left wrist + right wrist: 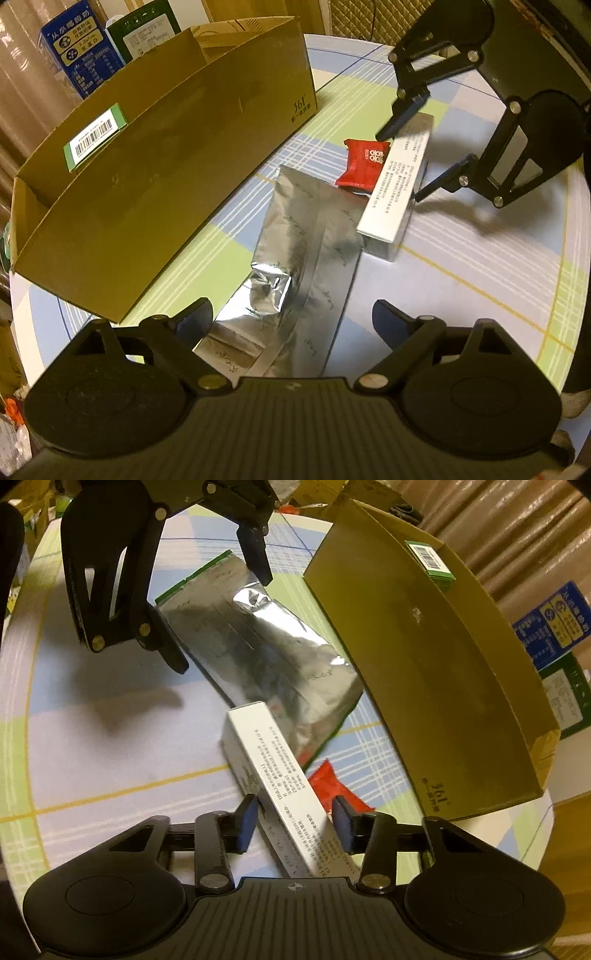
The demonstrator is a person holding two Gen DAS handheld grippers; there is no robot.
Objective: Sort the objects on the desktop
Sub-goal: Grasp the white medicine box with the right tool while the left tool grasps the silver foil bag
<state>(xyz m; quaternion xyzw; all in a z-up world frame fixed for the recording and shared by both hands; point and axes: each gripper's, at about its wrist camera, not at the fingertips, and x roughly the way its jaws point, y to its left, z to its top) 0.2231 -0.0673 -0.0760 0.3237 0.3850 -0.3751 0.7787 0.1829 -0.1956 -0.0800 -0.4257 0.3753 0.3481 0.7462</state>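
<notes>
A long white box point(280, 779) with small printed words is seen lying flat on the bench point(92, 738). One end of it is propped on a shiny silver bag point(258, 642). The other end is between the fingers of the right hand-held gripper point(295, 821). The fingers are set a little apart, one on each side of the box, and it cannot be told if they are touching it. In the left wrist view the same white box point(397, 184) is seen with the right hand-held gripper point(400, 164) around its far end.

A small red packet point(364, 164) is tucked right beside the white box, partly under it. The silver bag point(295, 251) is laid flat on the bench point(480, 266), and its near end is between the fingers of the left hand-held gripper point(293, 325). This gripper is opened wide and nothing is held in it.

A big brown cardboard box point(166, 177) is placed just beside the silver bag. A green and white barcode sticker point(96, 136) is stuck on its top edge. Behind the cardboard box a blue carton point(79, 48) and a green carton point(144, 29) are seen.
</notes>
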